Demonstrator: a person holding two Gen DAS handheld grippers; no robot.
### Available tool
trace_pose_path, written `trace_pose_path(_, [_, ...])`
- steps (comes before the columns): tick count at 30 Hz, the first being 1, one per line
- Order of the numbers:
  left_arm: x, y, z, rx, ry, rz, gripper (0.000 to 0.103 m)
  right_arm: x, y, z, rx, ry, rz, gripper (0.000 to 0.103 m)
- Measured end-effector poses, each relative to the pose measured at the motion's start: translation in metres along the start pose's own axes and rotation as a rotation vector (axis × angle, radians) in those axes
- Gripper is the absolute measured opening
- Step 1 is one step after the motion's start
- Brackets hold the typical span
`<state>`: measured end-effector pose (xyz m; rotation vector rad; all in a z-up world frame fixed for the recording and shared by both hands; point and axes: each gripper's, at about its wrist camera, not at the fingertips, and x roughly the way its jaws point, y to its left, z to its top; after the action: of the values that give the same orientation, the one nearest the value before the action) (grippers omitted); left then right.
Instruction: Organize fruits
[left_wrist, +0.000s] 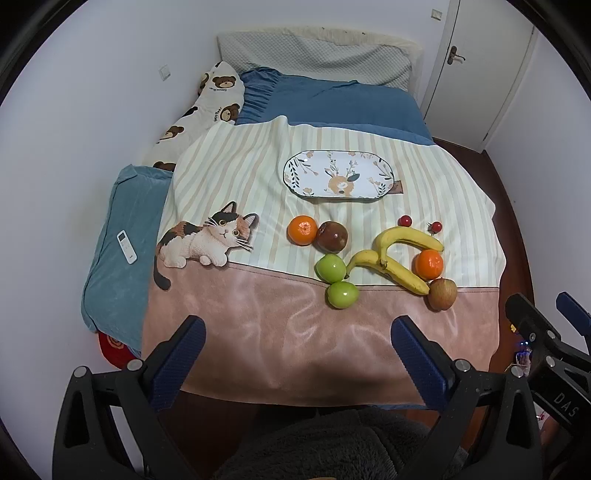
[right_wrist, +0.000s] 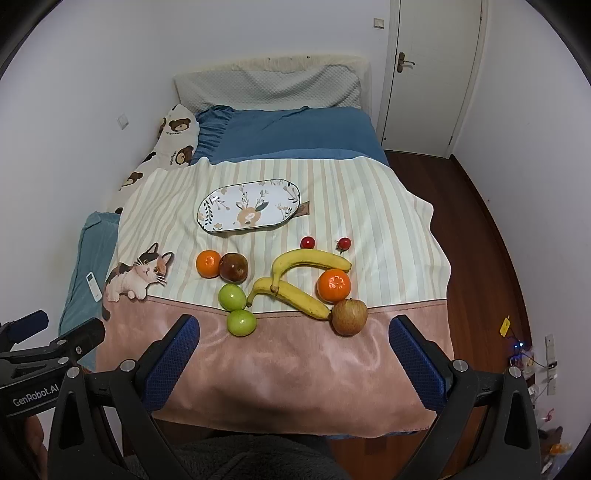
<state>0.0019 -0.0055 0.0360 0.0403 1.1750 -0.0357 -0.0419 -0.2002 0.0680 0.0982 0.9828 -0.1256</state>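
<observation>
Bananas (right_wrist: 295, 275), curved; oval plate (right_wrist: 248, 207), perhaps ceramic.

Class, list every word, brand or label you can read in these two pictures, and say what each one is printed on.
"GenRobot.AI": white lettering on the body of the left claw, seen in the right wrist view.
"DAS": on the body of the right claw, cut off by the picture's edge, seen in the left wrist view.
Bear pillow: small script under each bear, too blurred to read.
Remote control: markings too small to read.
Oval plate: drawings only, no text.
</observation>
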Motion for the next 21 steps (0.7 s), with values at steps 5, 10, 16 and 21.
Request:
trace_pose_path(5, [0.002,0.001,0.007,-0.004,-0.005,-0.002,0.103,-0.004,0.003,0.006,0.000,0.000,0.003,0.103])
trace_pose_path(10, [0.005,0.002,0.004,-0.004,-0.009,-0.001,0.103,0.008,-0.005,0.014,0.001,-0.001,0.010,0.103])
trace_pose_path(16, [0.005,0.002,0.002,-0.004,-0.011,-0.002,0.103,0.009,-0.003,0.014,0.002,-0.001,0.011,0.103])
trace_pose_path(21, [0.005,0.002,0.003,-0.004,-0.011,-0.002,0.103,0.009,-0.003,0.013,0.003,-0.002,0.012,0.103])
